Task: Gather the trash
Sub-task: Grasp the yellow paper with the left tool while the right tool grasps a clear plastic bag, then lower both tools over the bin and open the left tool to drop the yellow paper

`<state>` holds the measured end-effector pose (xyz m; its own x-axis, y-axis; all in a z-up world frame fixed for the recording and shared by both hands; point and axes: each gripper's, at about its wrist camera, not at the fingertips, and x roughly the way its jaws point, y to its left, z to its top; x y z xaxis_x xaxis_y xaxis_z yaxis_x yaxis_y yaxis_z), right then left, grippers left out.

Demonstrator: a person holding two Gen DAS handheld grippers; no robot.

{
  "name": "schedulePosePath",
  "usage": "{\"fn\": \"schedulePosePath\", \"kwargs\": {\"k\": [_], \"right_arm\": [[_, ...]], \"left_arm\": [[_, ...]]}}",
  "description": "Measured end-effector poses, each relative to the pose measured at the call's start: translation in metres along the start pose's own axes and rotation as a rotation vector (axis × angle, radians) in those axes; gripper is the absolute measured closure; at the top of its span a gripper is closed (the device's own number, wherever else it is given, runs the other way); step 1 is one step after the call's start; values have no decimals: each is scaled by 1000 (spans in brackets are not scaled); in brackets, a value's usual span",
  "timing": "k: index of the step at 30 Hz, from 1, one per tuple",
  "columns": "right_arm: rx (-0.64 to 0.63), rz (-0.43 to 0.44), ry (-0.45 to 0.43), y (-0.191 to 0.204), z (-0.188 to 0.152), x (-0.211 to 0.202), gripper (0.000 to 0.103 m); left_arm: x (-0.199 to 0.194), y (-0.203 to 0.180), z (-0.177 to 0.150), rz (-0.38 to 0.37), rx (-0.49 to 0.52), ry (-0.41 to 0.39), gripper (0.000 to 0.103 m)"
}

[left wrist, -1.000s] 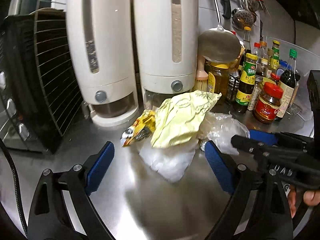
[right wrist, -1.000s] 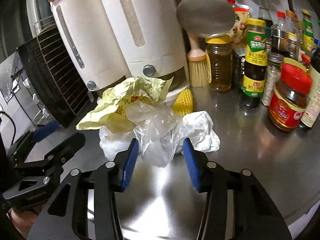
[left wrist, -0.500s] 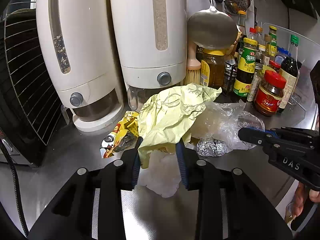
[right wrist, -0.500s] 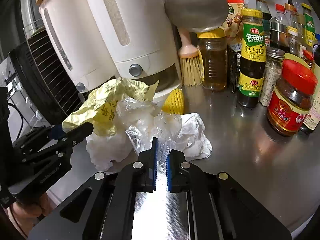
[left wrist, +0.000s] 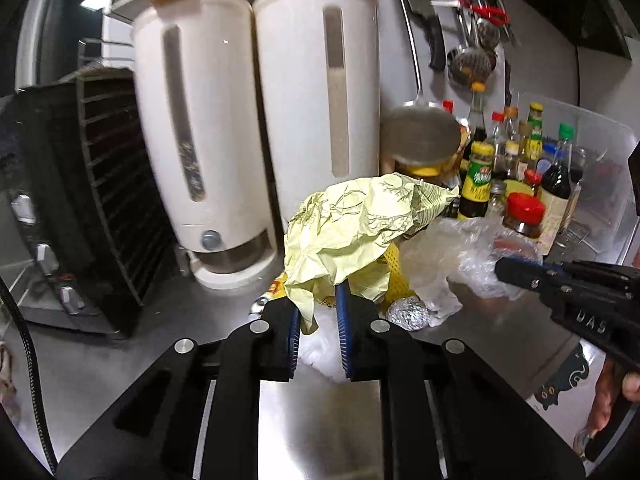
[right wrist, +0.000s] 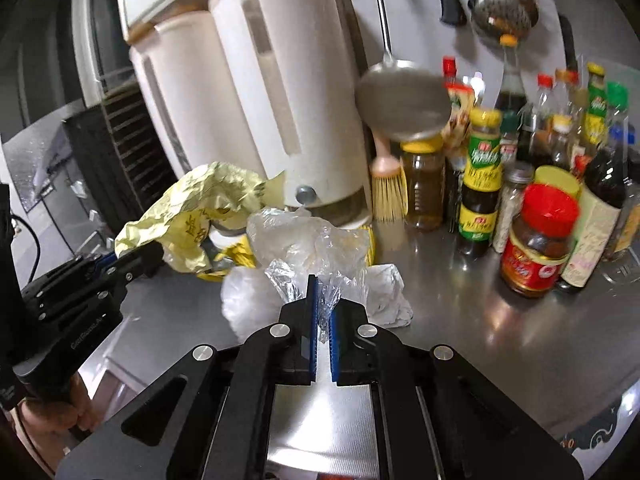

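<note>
My left gripper is shut on a crumpled pale yellow paper wrapper and holds it lifted above the steel counter. My right gripper is shut on a clear plastic bag, also raised. The same wrapper shows in the right wrist view, with the left gripper at the left. The right gripper shows at the right of the left wrist view, holding the bag. A foil ball, a white crumpled bag and a yellow snack wrapper lie on the counter beneath.
Two tall white dispensers stand behind the trash. A black wire rack is at the left. Several sauce bottles and jars crowd the right, with a brush and a hanging ladle.
Both grippers closed: the left on the yellow wrapper, the right on the clear bag. Both then rose, lifting their trash off the counter.
</note>
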<state>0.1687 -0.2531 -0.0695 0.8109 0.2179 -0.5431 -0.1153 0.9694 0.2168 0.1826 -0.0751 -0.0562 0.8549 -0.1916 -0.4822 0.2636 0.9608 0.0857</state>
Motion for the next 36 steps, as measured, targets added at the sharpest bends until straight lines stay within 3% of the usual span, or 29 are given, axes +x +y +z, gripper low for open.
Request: {"fn": "schedulePosePath", "kwargs": {"k": [8, 18, 27, 36], "right_arm": [[-29, -1, -29, 12, -22, -70, 97], [-46, -47, -7, 16, -91, -132, 97], [7, -66, 138, -6, -174, -116, 97], [72, -108, 305, -28, -252, -64, 97]], "left_arm": [[-78, 2, -23, 13, -48, -25, 88], [-134, -10, -90, 3, -67, 7, 88], [-128, -27, -177, -48, -92, 149, 88], [-77, -50, -265, -79, -112, 341, 88]]}}
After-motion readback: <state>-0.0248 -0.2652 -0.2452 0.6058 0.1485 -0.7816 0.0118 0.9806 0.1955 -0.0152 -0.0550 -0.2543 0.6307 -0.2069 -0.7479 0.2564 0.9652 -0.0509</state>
